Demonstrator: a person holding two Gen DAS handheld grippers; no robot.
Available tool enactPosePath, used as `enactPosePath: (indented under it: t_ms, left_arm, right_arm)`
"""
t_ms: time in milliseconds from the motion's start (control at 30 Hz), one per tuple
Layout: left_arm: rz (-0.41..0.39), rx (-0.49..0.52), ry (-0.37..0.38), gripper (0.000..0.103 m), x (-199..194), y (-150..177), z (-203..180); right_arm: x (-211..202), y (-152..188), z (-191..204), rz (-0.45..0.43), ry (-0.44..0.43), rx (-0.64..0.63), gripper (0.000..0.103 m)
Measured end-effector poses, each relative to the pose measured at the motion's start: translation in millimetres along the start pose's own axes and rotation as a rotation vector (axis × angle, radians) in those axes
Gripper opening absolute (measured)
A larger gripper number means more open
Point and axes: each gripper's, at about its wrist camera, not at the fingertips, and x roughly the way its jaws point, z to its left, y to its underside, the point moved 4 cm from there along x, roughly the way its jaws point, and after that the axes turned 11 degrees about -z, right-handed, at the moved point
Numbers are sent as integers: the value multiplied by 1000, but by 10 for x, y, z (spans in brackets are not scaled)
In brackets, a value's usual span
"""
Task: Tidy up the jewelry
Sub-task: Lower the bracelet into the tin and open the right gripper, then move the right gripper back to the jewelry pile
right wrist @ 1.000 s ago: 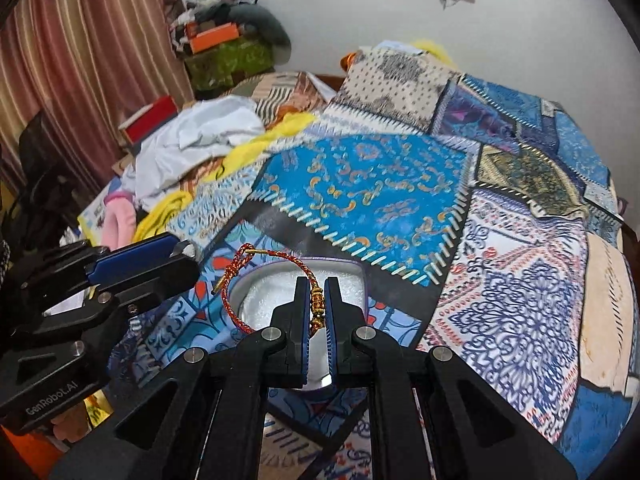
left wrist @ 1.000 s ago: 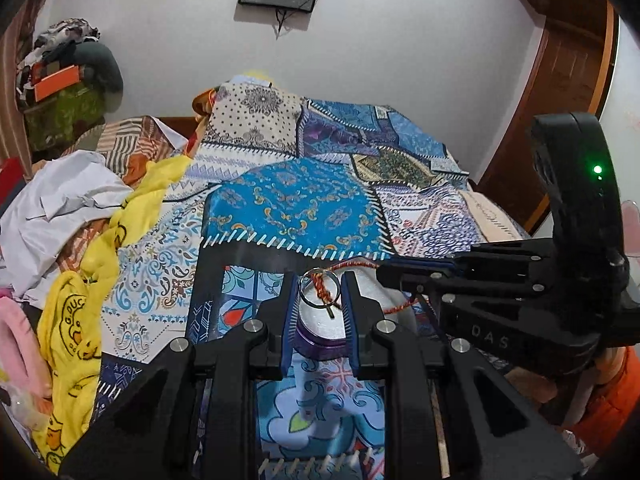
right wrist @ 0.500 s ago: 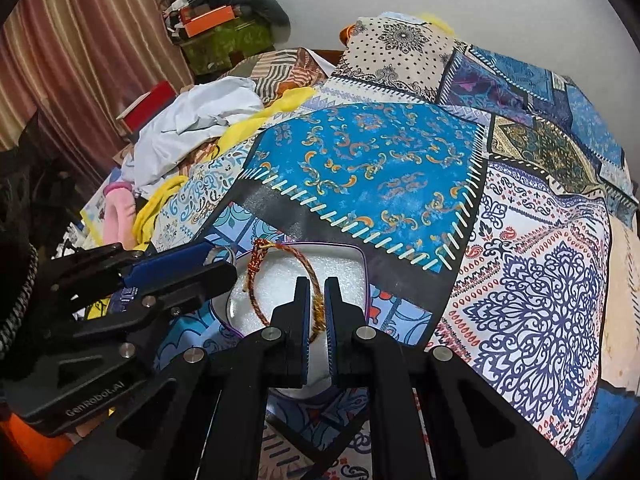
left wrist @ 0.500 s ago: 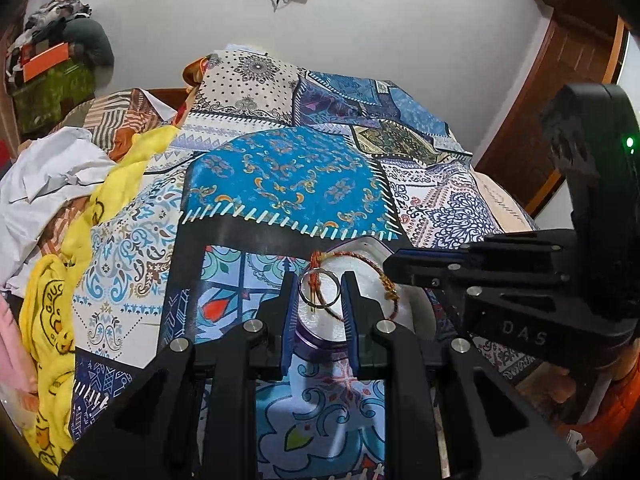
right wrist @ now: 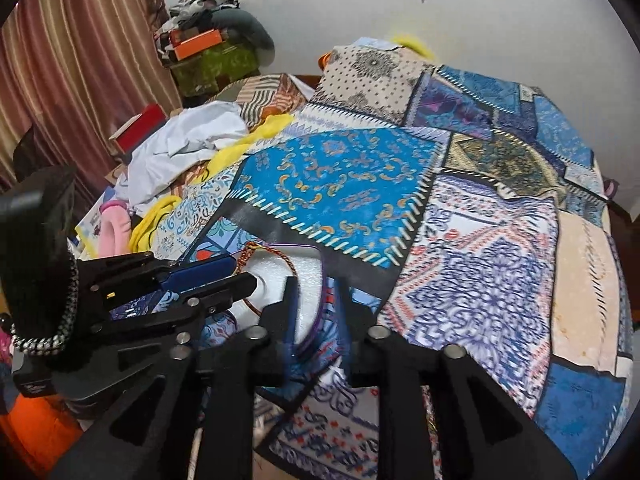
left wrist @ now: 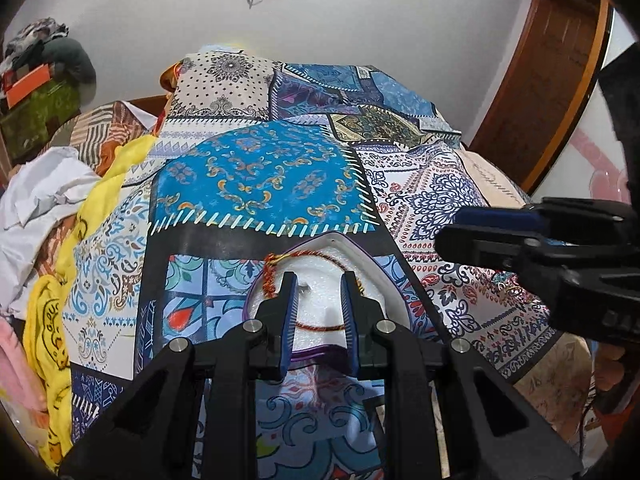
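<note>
A red-and-gold cord bracelet (left wrist: 308, 257) lies in a white-lined, purple-rimmed jewelry box (left wrist: 372, 264) on the patchwork bedspread. My left gripper (left wrist: 318, 296) is open and empty, its fingers just over the box's white lining. My right gripper (right wrist: 316, 304) is open and empty, at the box's (right wrist: 308, 264) right edge, with the bracelet (right wrist: 250, 254) to its left. The right gripper also shows at the right of the left wrist view (left wrist: 500, 236). The left gripper shows in the right wrist view (right wrist: 216, 276) over the box.
The patchwork bedspread (left wrist: 256, 184) covers the bed. White and yellow clothes (left wrist: 60, 200) are piled at its left edge. A wooden door (left wrist: 560, 60) stands at the right. Striped curtains (right wrist: 60, 60) and a cluttered shelf (right wrist: 208, 52) lie beyond the bed's left side.
Both grippers have opened. The right gripper let go of the bracelet, which now lies in the box, and moved right. The ring held in the left gripper is no longer visible.
</note>
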Motion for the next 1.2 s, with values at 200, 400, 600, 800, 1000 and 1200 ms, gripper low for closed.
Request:
enactPosePath:
  t_ms: [200, 400, 600, 800, 1000, 1200]
  left_arm:
    - [-1, 33, -26, 20, -59, -18, -105]
    - [-38, 63, -44, 25, -247, -119, -233]
    - [-107, 98, -47, 36, -521, -269, -433]
    - [-153, 125, -30, 46, -704, -361, -702]
    - [-152, 153, 7, 49, -696, -349, -1023]
    - [-97, 183, 38, 50, -502, -227, -1306]
  right_arm:
    - [-145, 12, -95, -33, 28, 5, 34]
    - [-375, -27, -182, -90, 54, 16, 34]
    - [-675, -22, -323, -154, 87, 43, 34]
    - [-961, 54, -522, -197, 136, 64, 34]
    - [-1177, 225, -797, -207, 189, 104, 35]
    - [-1308, 423, -1040, -194, 220, 148, 35]
